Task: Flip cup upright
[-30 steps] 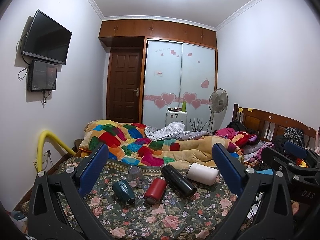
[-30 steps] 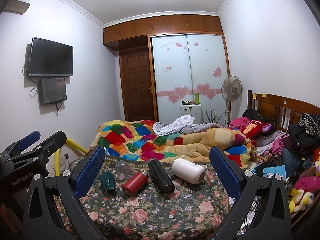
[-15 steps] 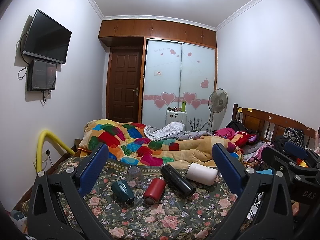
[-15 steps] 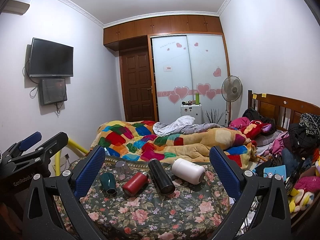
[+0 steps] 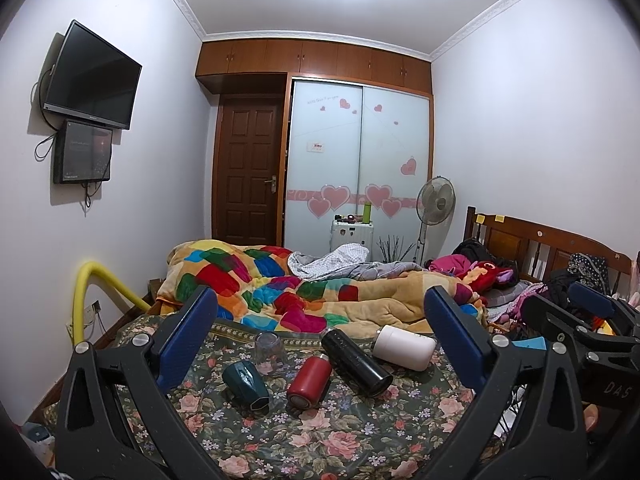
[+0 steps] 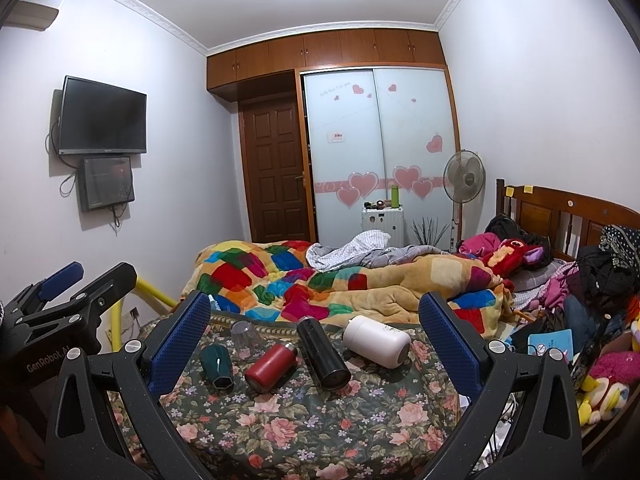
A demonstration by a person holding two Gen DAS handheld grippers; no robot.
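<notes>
both grippers (image 5: 320,344) (image 6: 314,338) released, holding nothing | lower centre: green cup (image 5: 245,384), red flask (image 5: 309,376), black flask (image 5: 356,360), white flask (image 5: 404,347) lying | glass (image 5: 269,347) upside down

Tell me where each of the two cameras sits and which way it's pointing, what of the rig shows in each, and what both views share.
Left wrist: on the left gripper, facing the bed; jaws wide open around the five vessels, right gripper at the right edge.
Right wrist: on the right gripper, set further right, same heading; jaws wide open, left gripper at the left edge.
Shared: floral cloth, teal cup, clear glass, red flask, black flask, white bottle, patchwork blanket, wardrobe.
</notes>
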